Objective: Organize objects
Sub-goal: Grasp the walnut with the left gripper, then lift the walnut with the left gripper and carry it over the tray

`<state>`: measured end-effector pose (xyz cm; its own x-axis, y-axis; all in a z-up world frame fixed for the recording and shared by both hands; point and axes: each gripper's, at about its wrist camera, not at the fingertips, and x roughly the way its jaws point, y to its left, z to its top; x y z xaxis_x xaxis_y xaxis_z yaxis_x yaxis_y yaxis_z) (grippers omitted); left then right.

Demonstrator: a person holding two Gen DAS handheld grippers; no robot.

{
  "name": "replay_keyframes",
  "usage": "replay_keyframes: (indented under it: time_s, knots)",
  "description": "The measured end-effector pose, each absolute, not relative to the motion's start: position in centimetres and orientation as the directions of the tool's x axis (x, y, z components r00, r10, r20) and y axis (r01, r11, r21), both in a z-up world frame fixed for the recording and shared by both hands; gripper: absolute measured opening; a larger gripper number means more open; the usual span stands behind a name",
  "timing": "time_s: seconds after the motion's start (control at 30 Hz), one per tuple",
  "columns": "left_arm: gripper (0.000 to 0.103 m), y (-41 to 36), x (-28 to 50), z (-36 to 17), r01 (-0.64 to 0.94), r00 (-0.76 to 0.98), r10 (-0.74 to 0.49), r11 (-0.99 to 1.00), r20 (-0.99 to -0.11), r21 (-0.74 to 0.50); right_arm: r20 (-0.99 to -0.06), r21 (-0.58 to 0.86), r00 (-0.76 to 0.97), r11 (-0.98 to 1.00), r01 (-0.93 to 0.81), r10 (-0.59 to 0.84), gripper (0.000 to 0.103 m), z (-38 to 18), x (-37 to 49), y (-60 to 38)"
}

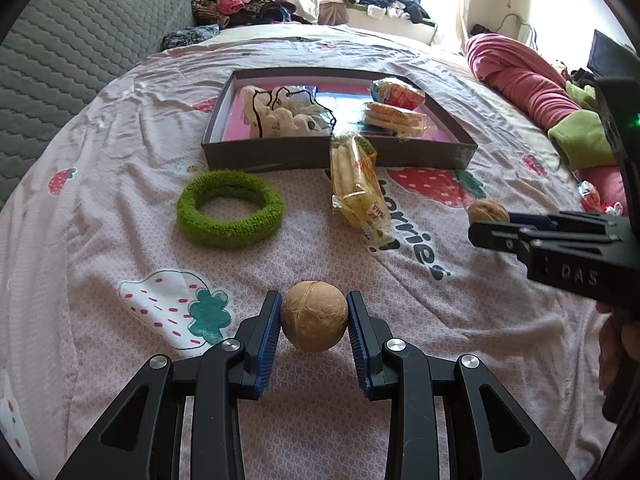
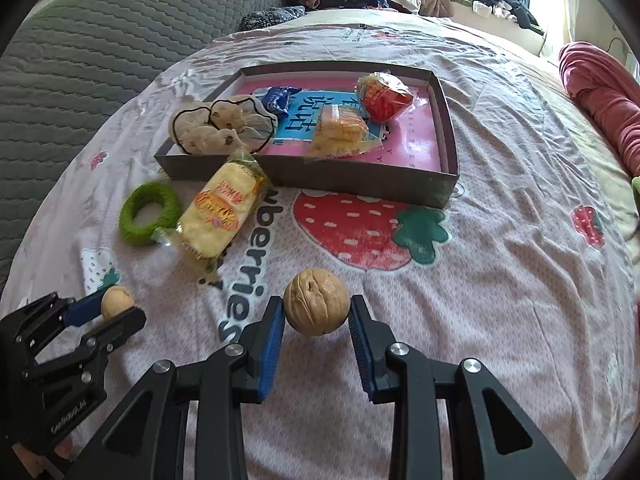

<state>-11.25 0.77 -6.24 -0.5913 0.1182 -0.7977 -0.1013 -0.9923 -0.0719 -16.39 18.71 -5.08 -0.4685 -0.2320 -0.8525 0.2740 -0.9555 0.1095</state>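
a: while both grippers sit low over the strawberry bedsheet (image 2: 500, 280), start with the big things. where does everything go?

b: the dark shallow box (image 2: 448, 140) lies on the sheet ahead, already holding white socks (image 2: 224, 124), a blue packet (image 2: 278, 98) and two wrapped cakes (image 2: 344, 128). a third wrapped cake (image 2: 222, 212) leans against its near wall, outside, with the green fuzzy ring (image 2: 150, 214) just beside it on the sheet.

a: and the grippers?

b: the left gripper (image 1: 314, 322) has its fingers narrowed on a smooth walnut (image 1: 314, 316), the blue pads (image 1: 269, 344) pressing both sides. the right gripper (image 2: 317, 314) is clamped the same way on a wrinkled walnut (image 2: 317, 306), which looks just clear of the sheet.

a: so which step is this?

b: i'd judge it the pick-up of both walnuts, done at once, with the carry to the box not yet made.

a: what does the next move call for?

b: probably lifting each nut, clearing the near wall and the leaning cake, then releasing over a bare part of the box floor. round shells may roll, so a low drop seems wise.
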Motion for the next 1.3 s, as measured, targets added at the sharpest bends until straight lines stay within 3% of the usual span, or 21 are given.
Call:
replay_keyframes:
  time_s: [1.3]
  knots:
    - [0.034,2.1,-9.2,8.9,-0.127,-0.75,0.1,-0.992,-0.654,-0.006,-0.71,0.045,-0.659,-0.949,0.311,-0.249,0.033,10.2,-10.3,18.3]
